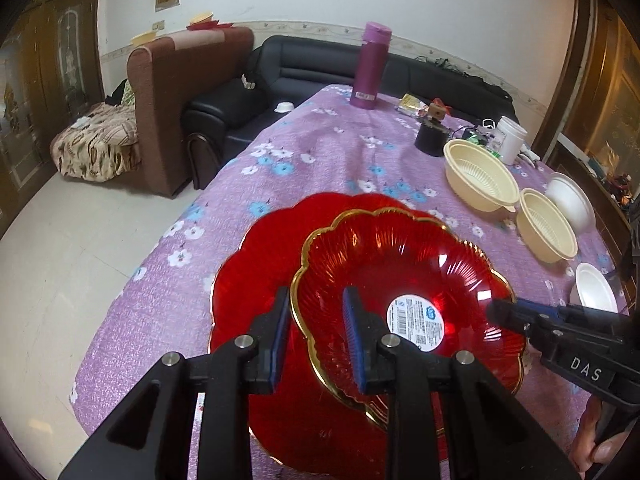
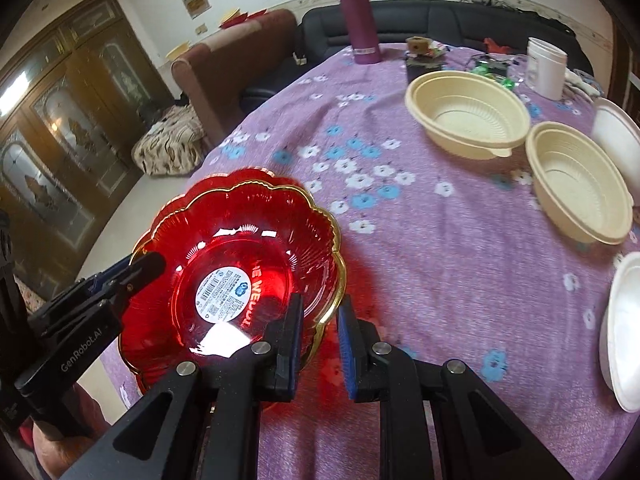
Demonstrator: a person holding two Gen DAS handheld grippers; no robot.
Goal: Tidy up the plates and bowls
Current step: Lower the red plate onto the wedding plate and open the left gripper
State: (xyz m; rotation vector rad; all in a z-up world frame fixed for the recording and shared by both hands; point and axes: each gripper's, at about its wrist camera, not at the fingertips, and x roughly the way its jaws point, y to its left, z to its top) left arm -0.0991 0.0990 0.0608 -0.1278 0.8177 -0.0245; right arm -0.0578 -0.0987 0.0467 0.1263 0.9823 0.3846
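While both grippers, left (image 1: 316,336) and right (image 2: 320,344), straddle the red bowl's (image 1: 400,280) rim with jaws parted, lowering it squarely onto the red plate (image 1: 248,280) seems advisable.

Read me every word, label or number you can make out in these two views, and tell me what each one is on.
"DAS": on the right gripper body, seen from the left wrist.
"GenRobot.AI": on the left gripper body, seen from the right wrist.
Round white sticker in the red bowl: barcode and print too small to read.
Red letters beside the sticker: mirrored and partly hidden, not readable.
Label on the purple bottle: too blurred.
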